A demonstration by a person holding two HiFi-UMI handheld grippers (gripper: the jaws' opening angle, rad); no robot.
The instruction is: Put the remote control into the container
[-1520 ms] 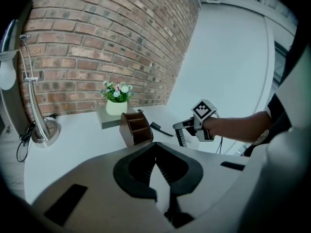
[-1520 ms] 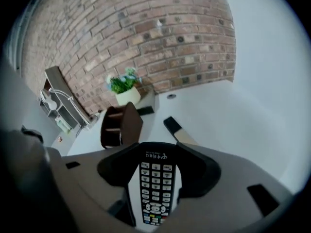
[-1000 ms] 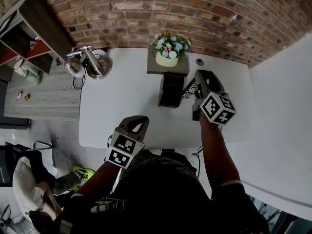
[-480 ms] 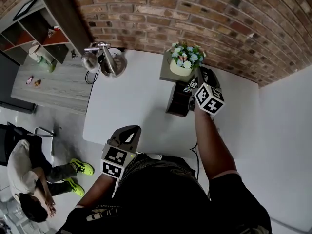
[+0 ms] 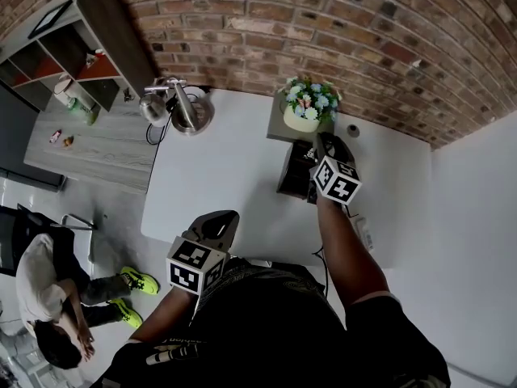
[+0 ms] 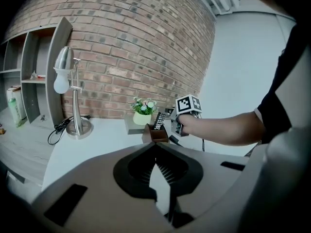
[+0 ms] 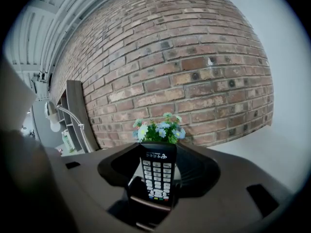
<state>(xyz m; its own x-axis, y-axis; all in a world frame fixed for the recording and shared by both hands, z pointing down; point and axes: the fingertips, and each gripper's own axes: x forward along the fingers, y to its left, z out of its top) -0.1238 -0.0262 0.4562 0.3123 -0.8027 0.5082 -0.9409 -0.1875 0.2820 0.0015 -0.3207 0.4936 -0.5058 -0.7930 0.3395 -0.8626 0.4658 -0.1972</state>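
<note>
The black remote control (image 7: pixel 156 176) stands upright between the jaws of my right gripper (image 7: pixel 156 152), which is shut on it. In the head view that gripper (image 5: pixel 322 147) hangs just right of the dark brown container (image 5: pixel 291 176) on the white table (image 5: pixel 218 168). The left gripper view shows the remote (image 6: pixel 159 120) tilted over the container (image 6: pixel 156 134), its lower end at the rim. My left gripper (image 5: pixel 221 218) is at the table's front edge, shut on nothing, its fingertips (image 6: pixel 156 146) meeting.
Behind the container a flower pot (image 5: pixel 305 110) stands on a grey block against the brick wall. A metal desk lamp (image 5: pixel 182 107) stands at the table's back left, with a shelf unit (image 5: pixel 77 47) beyond. A person sits on the floor at the lower left (image 5: pixel 44 297).
My right gripper has carried the remote left and toward the wall, from beside the container to its right rim. The left gripper has stayed at the front edge.
</note>
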